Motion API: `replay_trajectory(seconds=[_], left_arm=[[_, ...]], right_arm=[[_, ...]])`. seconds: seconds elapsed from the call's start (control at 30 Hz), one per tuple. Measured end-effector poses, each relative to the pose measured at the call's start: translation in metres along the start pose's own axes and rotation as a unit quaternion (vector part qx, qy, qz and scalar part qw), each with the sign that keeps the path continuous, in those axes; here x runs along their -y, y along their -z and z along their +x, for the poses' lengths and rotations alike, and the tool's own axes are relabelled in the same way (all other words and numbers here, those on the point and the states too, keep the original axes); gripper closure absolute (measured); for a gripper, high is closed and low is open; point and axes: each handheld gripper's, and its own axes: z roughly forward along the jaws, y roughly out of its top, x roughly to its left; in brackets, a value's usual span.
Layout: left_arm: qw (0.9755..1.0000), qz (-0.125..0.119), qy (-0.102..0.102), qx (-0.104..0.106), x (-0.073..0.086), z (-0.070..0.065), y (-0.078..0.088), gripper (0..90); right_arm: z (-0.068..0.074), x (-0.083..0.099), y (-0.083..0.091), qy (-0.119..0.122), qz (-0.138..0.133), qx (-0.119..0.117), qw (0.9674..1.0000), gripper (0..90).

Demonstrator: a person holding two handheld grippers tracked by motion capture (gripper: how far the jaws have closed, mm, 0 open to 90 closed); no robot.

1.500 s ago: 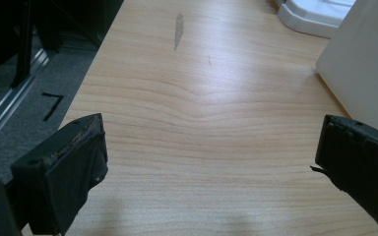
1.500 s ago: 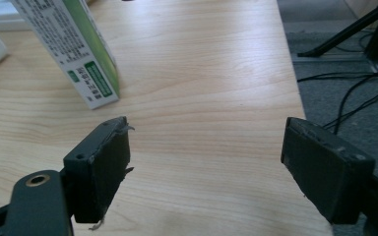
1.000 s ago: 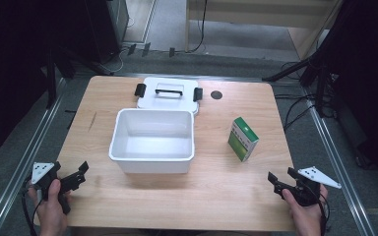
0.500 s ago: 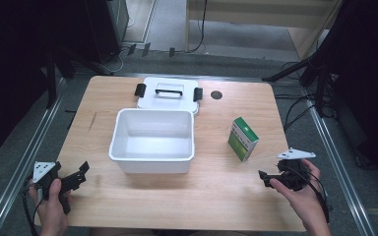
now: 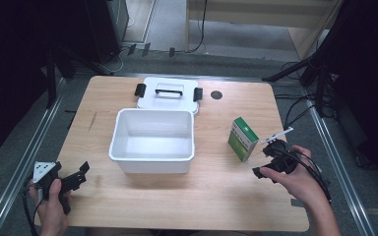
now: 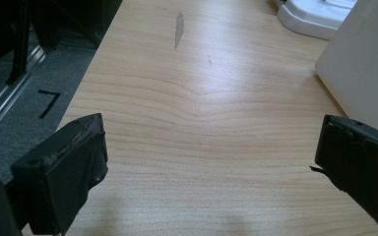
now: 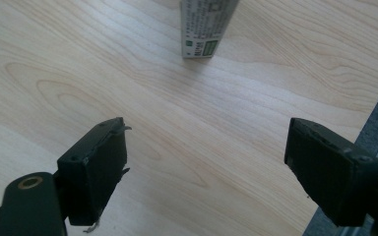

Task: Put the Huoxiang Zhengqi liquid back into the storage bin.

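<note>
green box: upright on the surface, right of the white bin, well apart from it.
right hand-held gripper: released, jaws wide, just beside the box.
our approach: we'd square the jaws across its narrow faces.
left hand-held gripper: released, idle.

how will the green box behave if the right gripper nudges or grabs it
The green box stands upright on a narrow base, so a push up high would likely tip it. It looks like thin printed card, so probably light and apt to dent under a hard squeeze. Its flat faces should suit the right gripper, whose jaws stand wide open.
</note>
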Motion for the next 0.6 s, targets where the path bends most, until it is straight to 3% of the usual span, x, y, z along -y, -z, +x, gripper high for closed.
replay_trajectory(seconds=[0.37,0.6], left_arm=[[1.0000,0.002,0.001,0.002,0.000,-0.001,0.000,0.1],[1.0000,0.003,-0.004,0.002,0.000,-0.001,-0.001,0.1]], right_arm=[[0.004,-0.041,0.015,0.003,0.041,-0.020,0.9990,21.3],[0.006,-0.057,0.020,0.008,0.045,-0.014,0.9989,22.7]])
